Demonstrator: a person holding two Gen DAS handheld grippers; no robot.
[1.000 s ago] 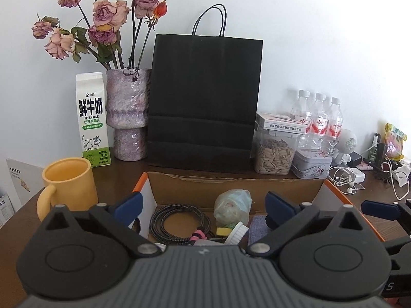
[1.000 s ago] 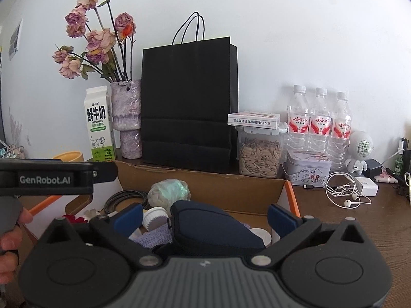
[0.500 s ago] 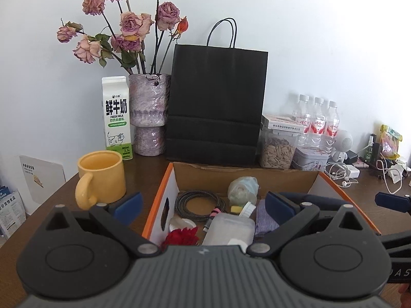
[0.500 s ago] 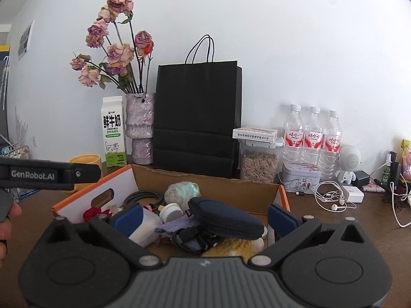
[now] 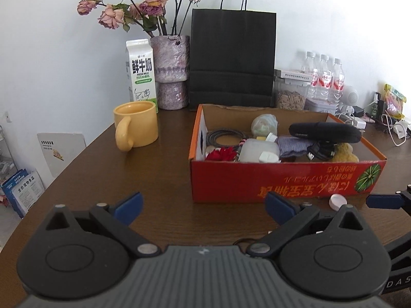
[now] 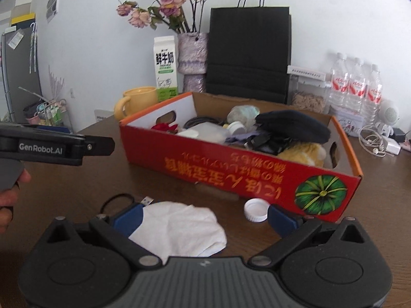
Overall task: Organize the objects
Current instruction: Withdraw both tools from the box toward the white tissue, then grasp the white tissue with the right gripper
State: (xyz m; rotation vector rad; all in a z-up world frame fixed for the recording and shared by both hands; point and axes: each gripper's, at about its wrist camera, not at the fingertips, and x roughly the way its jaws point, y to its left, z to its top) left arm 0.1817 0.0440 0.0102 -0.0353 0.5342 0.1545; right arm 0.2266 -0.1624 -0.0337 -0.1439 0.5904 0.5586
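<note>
A red cardboard box [image 5: 285,182] [image 6: 231,172] stands on the brown table, filled with a black pouch [image 5: 325,132] [image 6: 292,125], a coiled cable [image 5: 226,137], a red flower [image 5: 221,154], a pale bag and other small items. My left gripper [image 5: 204,206] is open and empty, in front of the box. My right gripper [image 6: 205,217] is open and empty above a white cloth [image 6: 179,228]. A white cap [image 6: 255,210] [image 5: 337,202] and a USB cable [image 6: 143,201] lie on the table by the box.
A yellow mug [image 5: 136,127], a milk carton [image 5: 140,73], a vase of dried roses [image 5: 172,74] and a black paper bag [image 5: 232,59] stand behind. Water bottles [image 6: 355,87], a seed jar [image 6: 308,97], earphones and chargers lie at the right. The table edge curves at the left.
Both grippers have pulled back from over the box toward the table's front. The black pouch, between the right fingers a second ago, now lies in the box.
</note>
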